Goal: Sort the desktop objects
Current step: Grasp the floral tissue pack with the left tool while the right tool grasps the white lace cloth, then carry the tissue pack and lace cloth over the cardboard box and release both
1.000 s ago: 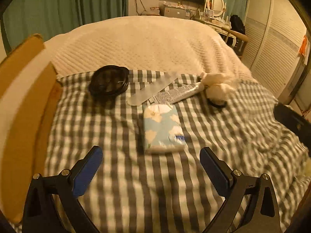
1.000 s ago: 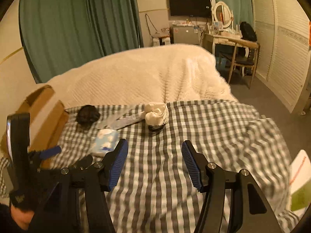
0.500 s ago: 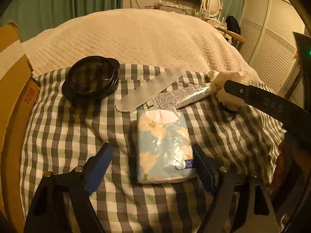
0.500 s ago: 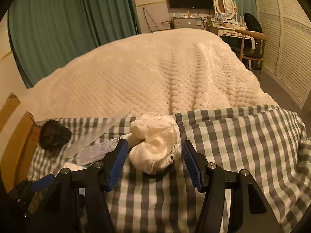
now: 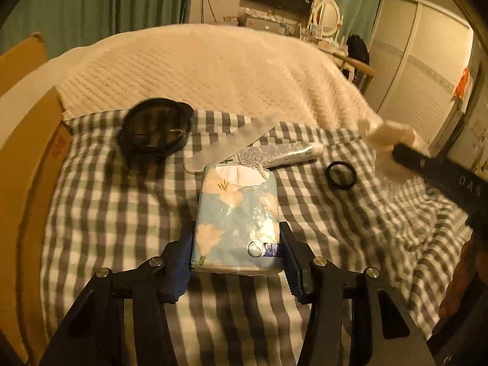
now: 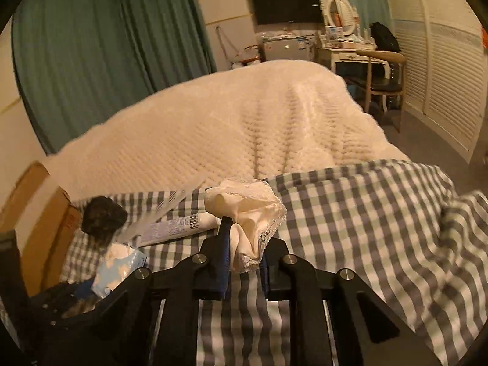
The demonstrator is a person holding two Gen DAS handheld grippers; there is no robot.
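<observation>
Nearest, left gripper (image 5: 236,254): jaws now pinching near end of tissue pack (image 5: 236,213); spread wide and short of it a second ago.
Right gripper (image 6: 244,262): pressed onto white lace cloth (image 6: 247,210), lifted off checked sheet (image 6: 350,213); half a second ago merely straddling it.
Right of pack: black hair tie (image 5: 341,175), uncovered since cloth rose.
Beyond pack: tube (image 5: 280,154) and clear strip (image 5: 231,143), unmoved.
Far left: round black container (image 5: 155,129) beside cardboard box (image 5: 27,140).
</observation>
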